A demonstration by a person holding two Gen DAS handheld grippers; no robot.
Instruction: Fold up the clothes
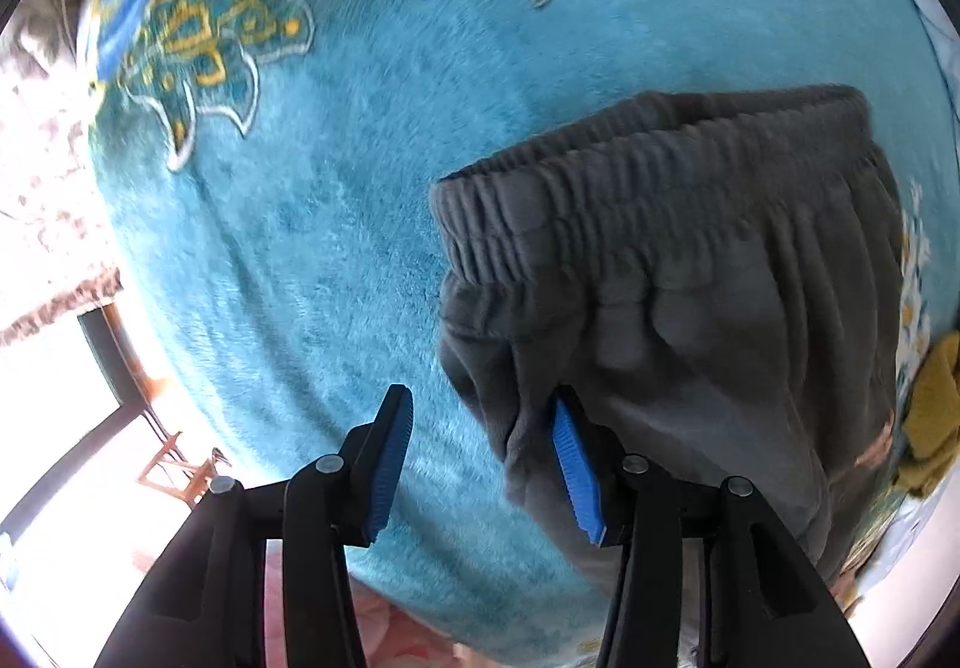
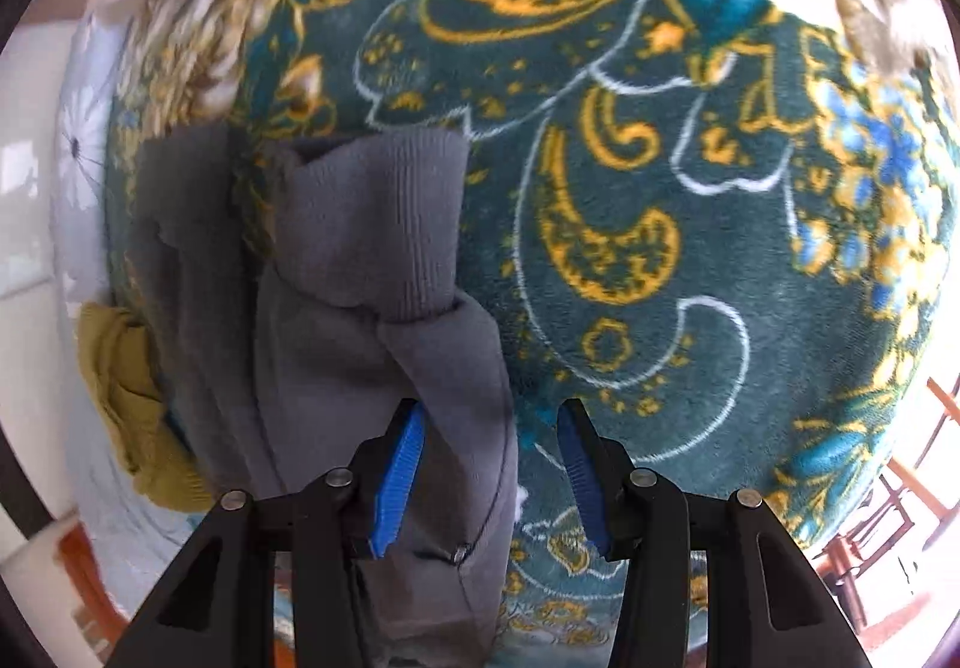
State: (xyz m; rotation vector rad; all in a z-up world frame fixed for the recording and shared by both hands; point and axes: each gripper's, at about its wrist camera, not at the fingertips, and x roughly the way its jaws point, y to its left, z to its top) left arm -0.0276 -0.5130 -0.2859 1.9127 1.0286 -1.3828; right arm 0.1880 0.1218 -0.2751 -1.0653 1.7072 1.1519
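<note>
Grey sweatpants (image 1: 672, 278) lie on a teal plush blanket (image 1: 360, 200); the elastic waistband (image 1: 600, 176) shows in the left wrist view. My left gripper (image 1: 483, 464) is open, its right finger against the pants' left edge, nothing held. In the right wrist view the pants' legs (image 2: 360, 278) with a ribbed cuff (image 2: 390, 212) lie to the left. My right gripper (image 2: 489, 476) is open, with the edge of the grey leg fabric lying between the fingers.
A mustard-yellow garment (image 1: 930, 416) lies beside the pants, also in the right wrist view (image 2: 132, 404). The blanket has a gold and white paisley pattern (image 2: 630, 188). A wooden chair (image 2: 888, 518) and a window frame (image 1: 114, 368) lie beyond the bed edge.
</note>
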